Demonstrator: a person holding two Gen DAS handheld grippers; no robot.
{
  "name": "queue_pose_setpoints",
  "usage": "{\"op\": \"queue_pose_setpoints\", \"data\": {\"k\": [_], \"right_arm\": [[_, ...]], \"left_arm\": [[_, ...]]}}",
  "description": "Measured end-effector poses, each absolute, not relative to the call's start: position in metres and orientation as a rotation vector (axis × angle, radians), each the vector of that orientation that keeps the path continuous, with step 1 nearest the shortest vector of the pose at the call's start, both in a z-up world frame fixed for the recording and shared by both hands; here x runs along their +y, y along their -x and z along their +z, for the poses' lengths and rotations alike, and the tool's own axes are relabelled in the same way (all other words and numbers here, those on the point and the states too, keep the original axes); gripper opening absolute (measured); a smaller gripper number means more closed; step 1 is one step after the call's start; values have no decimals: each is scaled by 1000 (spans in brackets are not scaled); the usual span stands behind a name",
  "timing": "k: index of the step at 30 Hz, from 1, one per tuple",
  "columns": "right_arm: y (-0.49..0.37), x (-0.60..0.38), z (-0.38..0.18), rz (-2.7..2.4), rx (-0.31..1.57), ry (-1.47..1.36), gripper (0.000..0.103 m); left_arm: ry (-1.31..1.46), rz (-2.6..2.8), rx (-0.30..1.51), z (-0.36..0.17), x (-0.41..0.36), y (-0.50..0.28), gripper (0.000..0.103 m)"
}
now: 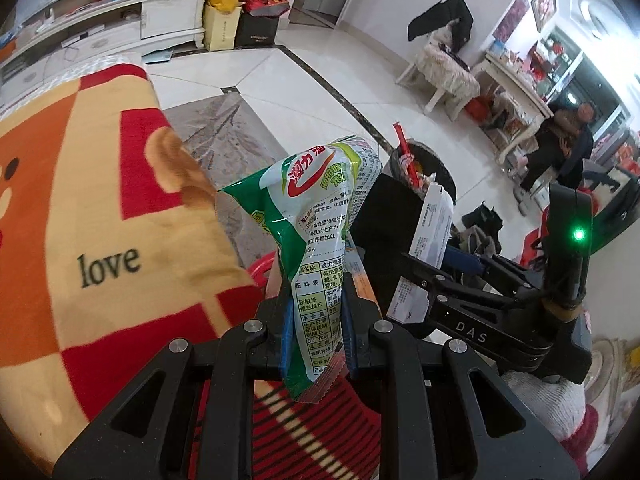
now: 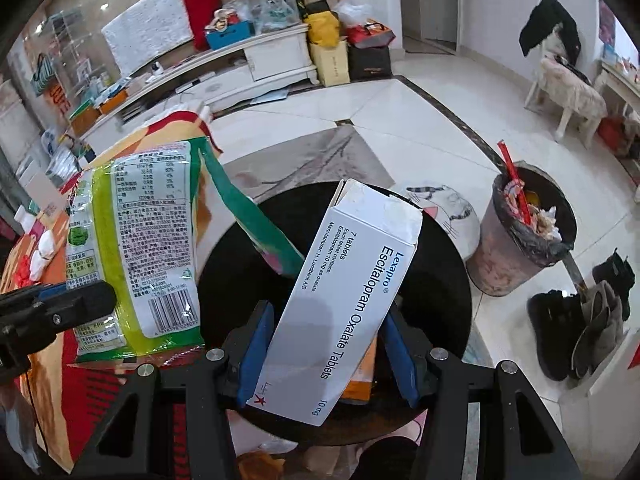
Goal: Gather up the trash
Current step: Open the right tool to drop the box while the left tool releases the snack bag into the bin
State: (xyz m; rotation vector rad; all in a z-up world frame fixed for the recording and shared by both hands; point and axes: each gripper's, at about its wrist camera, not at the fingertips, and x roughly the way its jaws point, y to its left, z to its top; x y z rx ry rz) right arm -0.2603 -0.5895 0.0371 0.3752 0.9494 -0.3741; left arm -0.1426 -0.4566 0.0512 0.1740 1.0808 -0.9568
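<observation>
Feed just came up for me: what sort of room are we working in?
Most likely a home living room: a white TV cabinet along the wall, a blanket printed "love", and a lined trash bin on the tiled floor.

green-white wrapper (image 1: pixel 320 248), white box (image 2: pixel 340 300) (blue lettering)

White box (image 2: pixel 344 280) reads "Lexapro"; blanket (image 1: pixel 80 240) reads "love".

left wrist: steep down | right wrist: same | shared: trash bin (image 1: pixel 424 168)
</observation>
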Motion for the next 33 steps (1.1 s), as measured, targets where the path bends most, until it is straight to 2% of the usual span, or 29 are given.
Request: {"op": "queue_pose_setpoints", "data": {"k": [22,24,26,28,31,33], "right_arm": [[254,-611,17,-388,970,-431,53],[253,-613,16,-399,979,-439,56],[254,-613,14,-404,981,-443,67],[254,-613,14,-401,978,-453,67],[256,-613,15,-407,975,-460,68],[258,-612,17,-410,970,-464,70]], "left_arm": [[-202,-928,1122,33,-487,144,18],[-208,-928,1120,33,-488,145,18],[-214,-922,1112,33,-489,146,19],[-219,-921,1108,33,-490,146,19],[-215,-921,1120,30,-489,144,26],[-209,-922,1124,28,-487,143,36]]}}
